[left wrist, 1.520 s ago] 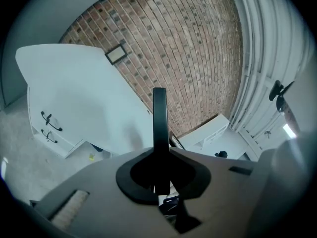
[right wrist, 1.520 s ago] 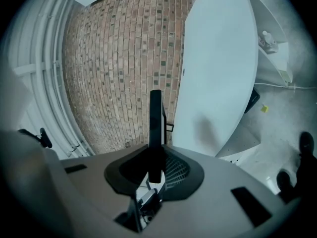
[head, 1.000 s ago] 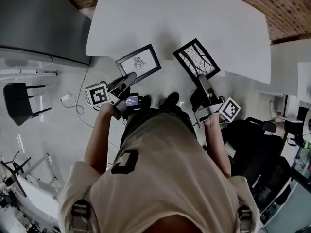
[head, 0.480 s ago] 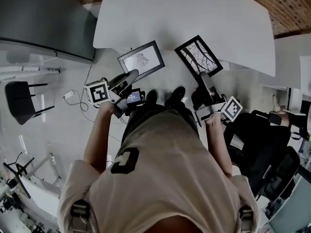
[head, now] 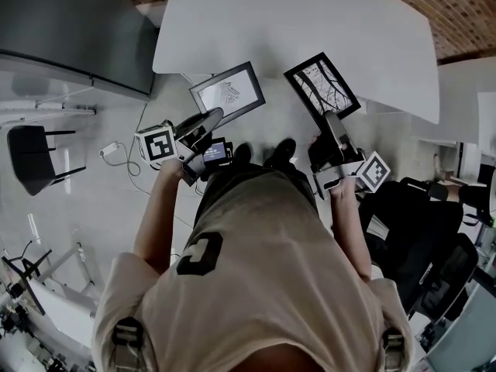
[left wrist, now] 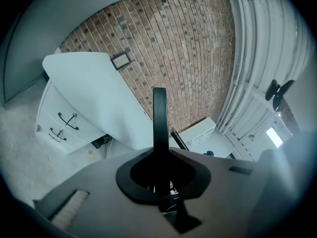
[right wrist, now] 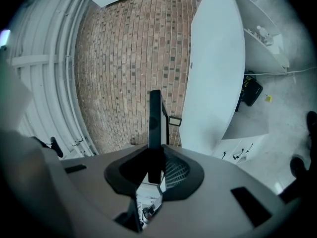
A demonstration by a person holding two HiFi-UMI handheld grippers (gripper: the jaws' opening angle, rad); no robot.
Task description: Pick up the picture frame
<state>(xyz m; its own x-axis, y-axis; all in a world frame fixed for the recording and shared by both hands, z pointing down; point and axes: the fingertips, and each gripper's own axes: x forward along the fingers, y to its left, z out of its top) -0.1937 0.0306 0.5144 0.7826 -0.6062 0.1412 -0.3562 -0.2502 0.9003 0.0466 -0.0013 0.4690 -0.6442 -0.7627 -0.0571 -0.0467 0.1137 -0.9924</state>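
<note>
Grip is what matters now, since both pictures look to be up off the table (head: 294, 22). On the left, the left gripper (head: 211, 119) has its jaws almost together, pinched on the near edge of the left frame (head: 227, 91) (the one with the small drawing). That frame sticks out ahead of the jaws in front of the table's near edge and shows edge-on in the left gripper view. To the right, the right gripper (head: 333, 122) is closed a shade wider on the near edge of the right frame (head: 322, 86), the one with the branch pattern, which angles out toward the table. The two frames are apart. A pinch on one thin edge probably lets a frame swing, so hold the squeeze even, keep both wrists quiet, and keep the far corners off the table edge and off each other.
</note>
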